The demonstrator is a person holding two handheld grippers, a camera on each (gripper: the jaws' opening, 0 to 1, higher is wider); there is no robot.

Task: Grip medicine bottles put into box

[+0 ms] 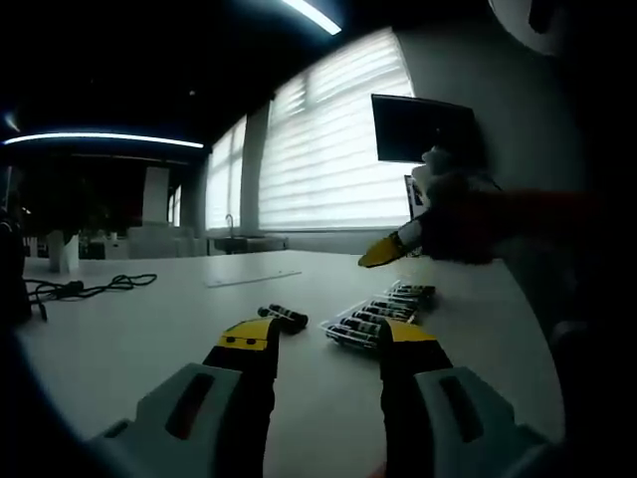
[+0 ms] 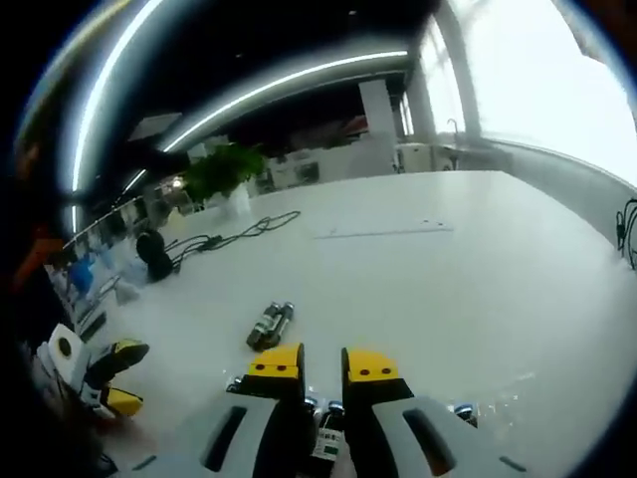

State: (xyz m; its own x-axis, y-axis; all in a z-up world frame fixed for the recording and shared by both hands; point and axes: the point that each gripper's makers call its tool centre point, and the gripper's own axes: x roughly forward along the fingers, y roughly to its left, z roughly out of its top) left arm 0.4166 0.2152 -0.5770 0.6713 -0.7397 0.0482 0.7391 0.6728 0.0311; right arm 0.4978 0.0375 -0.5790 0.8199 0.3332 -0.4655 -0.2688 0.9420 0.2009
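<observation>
Your right tool (image 2: pixel 321 370) stood narrow over a bottle (image 2: pixel 325 438) at the clear box (image 2: pixel 493 408); whether it gripped, I couldn't tell. Left tool (image 1: pixel 325 344) hung wide. Two loose bottles (image 2: pixel 270 325) lay on the worktop (image 2: pixel 438 289). Best to seat each upright, squarely

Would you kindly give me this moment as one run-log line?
left tool: open, short of tray | right tool: closing over bottle in tray | loose bottles: on table
</observation>
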